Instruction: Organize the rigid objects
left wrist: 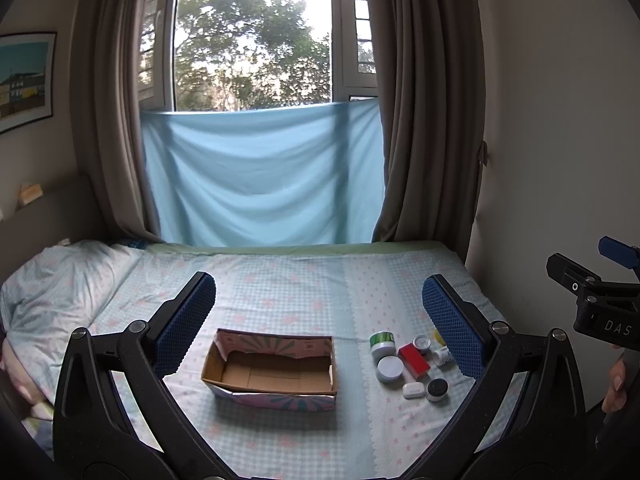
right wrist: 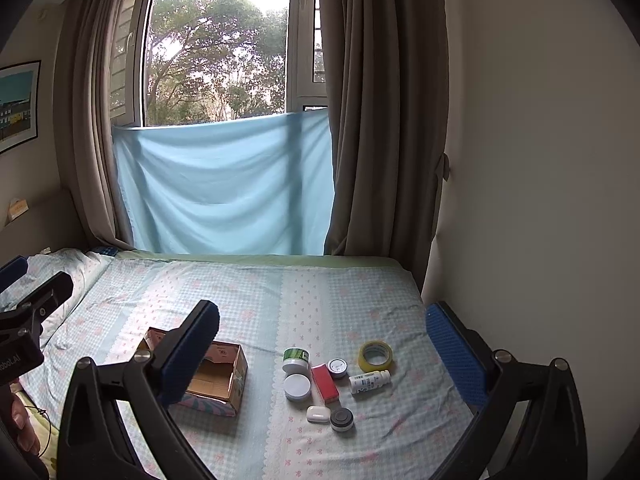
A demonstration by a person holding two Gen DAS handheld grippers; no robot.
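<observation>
Both the left tongs and the right tongs were held wide apart and empty above the bed, the cardboard box being seen ahead of the left and the jars ahead of the right.

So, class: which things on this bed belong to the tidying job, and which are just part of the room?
Belong to the job:
cardboard box
green-lidded jar
white-lidded jar
red box
small tin
tape roll
white bottle
white case
black-lidded jar

Just lying about:
pillow
blue cloth
curtains
framed picture
</observation>
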